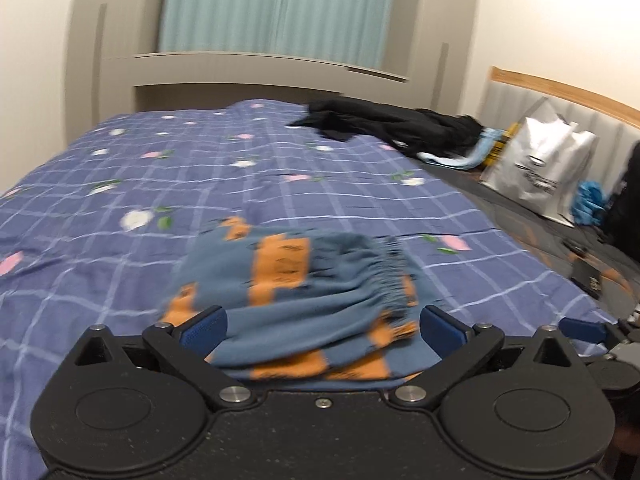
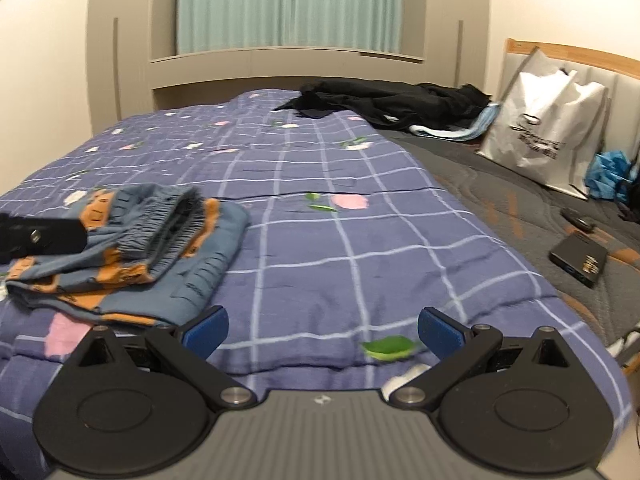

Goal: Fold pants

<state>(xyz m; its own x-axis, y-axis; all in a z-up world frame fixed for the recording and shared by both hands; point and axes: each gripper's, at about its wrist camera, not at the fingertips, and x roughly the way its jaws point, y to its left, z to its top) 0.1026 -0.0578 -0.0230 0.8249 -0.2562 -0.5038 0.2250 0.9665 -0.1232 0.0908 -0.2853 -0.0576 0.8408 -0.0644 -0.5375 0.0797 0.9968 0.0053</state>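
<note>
Both grippers are sitting closest to us, each with its blue pads spread wide. Our left gripper is standing open around the near end of the pants; the cloth is lying between the pads, but we are not seeing either pad pressing on it, so we are reading this as a let-go and not a hold. Our right gripper is hanging open over bare quilt, holding nothing, with the pants just off to its left.

We are looking at the pants as a thick blue-and-orange bundle near the front edge of the bed, the gathered waistband lying on top and several layers stacked under it. We are judging the folding to be at or near its last step, with the bundle being set down. What we are weighing next is drawing the left gripper straight back without dragging the top layer, then checking whether the stack needs squaring or pressing flat.

Much is escaping us. Motion blur is softening the left view, so the fold edges are hard to trace. The left gripper body is covering the bundle's nearest edge, and in the right view a black part of the left tool is covering its left side. We are not able to tell where the legs end.
</note>
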